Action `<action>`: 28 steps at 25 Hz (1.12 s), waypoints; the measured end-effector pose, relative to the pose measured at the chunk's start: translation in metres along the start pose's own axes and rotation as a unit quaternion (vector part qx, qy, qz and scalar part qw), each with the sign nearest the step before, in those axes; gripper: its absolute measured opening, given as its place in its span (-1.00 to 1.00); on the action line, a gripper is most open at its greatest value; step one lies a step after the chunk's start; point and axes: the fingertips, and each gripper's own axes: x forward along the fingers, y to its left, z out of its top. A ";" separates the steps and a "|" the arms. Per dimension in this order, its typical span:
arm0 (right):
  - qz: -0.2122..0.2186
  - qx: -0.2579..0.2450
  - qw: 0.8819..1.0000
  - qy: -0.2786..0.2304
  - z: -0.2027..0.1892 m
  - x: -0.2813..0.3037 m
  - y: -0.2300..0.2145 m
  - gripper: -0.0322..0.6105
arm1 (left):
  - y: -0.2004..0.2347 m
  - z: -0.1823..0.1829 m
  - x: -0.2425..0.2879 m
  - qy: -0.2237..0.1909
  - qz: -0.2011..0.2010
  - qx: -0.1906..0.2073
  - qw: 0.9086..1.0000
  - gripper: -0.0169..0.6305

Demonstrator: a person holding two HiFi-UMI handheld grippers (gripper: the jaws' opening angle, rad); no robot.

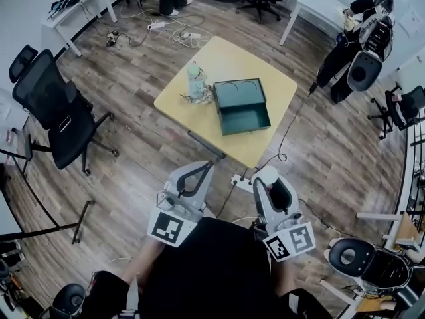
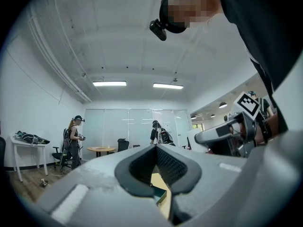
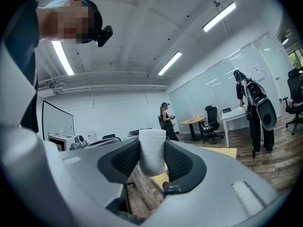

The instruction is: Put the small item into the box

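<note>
A dark green box (image 1: pixel 241 105) lies open on the small yellow table (image 1: pixel 265 78), its lid flat behind it. Beside it on the left stands a pale bottle (image 1: pixel 196 80) among small odds. Both grippers are held low near the person's body, well short of the table. My right gripper (image 1: pixel 269 177) is shut on a small white cylindrical item (image 3: pixel 151 150), which sticks up between the pads. My left gripper (image 1: pixel 198 173) has its fingertips together and nothing held. A sliver of the box (image 2: pixel 161 196) shows through the left gripper's (image 2: pixel 155 148) finger loop.
A black office chair (image 1: pixel 56 111) stands left of the table. A power strip (image 1: pixel 241 181) and cables lie on the wood floor near the table's front edge. White desks, more chairs and people stand around the far sides of the room.
</note>
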 end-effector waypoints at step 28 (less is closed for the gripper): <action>-0.011 0.051 0.999 0.005 -0.016 0.056 -0.020 -0.38 | 0.049 -0.034 0.016 0.031 -0.001 -0.020 0.999 -0.94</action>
